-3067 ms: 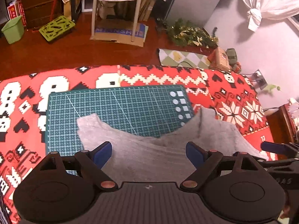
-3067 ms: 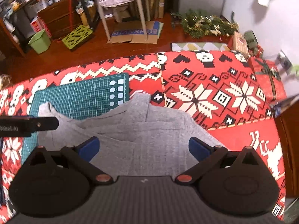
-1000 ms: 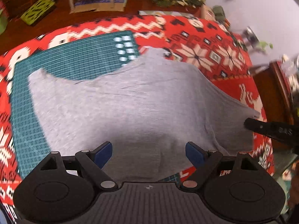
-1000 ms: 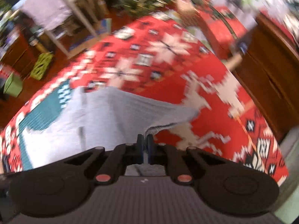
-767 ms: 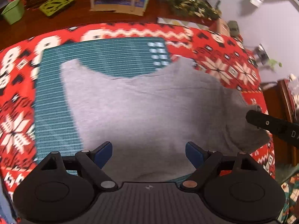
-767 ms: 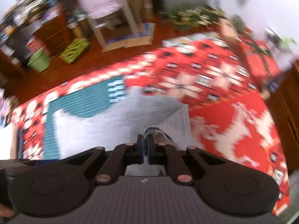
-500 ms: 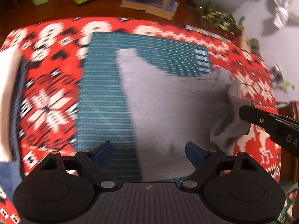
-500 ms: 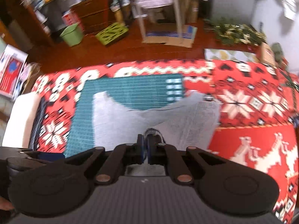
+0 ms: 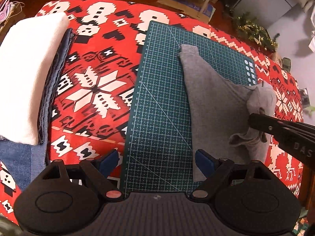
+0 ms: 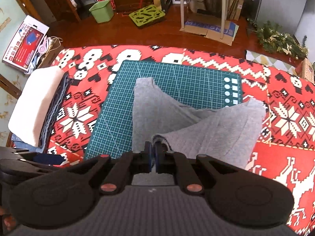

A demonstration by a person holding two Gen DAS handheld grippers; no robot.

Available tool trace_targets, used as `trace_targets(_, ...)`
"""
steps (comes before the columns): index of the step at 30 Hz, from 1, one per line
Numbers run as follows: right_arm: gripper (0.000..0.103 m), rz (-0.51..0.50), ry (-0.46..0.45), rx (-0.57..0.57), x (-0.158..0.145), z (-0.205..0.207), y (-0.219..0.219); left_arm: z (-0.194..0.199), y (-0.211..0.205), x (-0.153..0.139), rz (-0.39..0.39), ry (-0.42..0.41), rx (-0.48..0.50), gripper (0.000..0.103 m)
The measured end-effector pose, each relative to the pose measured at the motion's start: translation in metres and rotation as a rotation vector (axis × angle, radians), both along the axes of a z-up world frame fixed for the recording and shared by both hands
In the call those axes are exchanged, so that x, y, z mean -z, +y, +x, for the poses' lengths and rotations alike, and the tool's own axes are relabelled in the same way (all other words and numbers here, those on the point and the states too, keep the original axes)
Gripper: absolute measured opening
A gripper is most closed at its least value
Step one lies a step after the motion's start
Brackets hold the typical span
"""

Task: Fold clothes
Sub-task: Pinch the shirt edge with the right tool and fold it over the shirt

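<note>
Left gripper: jaws spread wide, blue pads far apart, nothing between them, fingers pointing forward and downward, held above surface. Its black body also visible at lower left edge of right wrist view.

Right gripper: jaws pressed nearly together, only thin slit between blue pads, clamped on edge of grey garment, fabric bunched at tips. From left wrist view, right gripper reaches in from right side, fingers pointing left.
</note>
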State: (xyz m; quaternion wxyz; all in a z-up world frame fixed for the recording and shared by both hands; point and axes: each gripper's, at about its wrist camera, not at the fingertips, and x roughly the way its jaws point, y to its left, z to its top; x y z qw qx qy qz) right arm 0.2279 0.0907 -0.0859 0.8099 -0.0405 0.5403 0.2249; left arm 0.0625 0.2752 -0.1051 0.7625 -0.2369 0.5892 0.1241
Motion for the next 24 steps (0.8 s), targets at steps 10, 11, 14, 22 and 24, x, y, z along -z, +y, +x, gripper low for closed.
trace_targets(10,0.011,-0.016,0.044,-0.067,0.021,0.003,0.018,-0.002,0.005,0.005,-0.002,0.015,-0.013,0.085)
trace_targets(11,0.013,-0.018,0.05,-0.066,0.024,0.002,0.018,-0.002,0.004,0.006,-0.002,0.018,-0.012,0.085)
trace_targets(14,0.023,-0.001,0.063,-0.052,0.025,-0.002,0.013,-0.002,0.005,0.006,-0.002,0.017,-0.011,0.085)
trace_targets(22,0.03,0.034,0.104,0.029,0.014,-0.019,-0.023,0.002,-0.008,0.003,-0.02,-0.024,0.092,0.075)
trace_targets(24,0.03,0.03,0.115,0.054,0.013,-0.023,-0.035,0.004,-0.013,0.001,-0.042,-0.048,0.114,0.074)
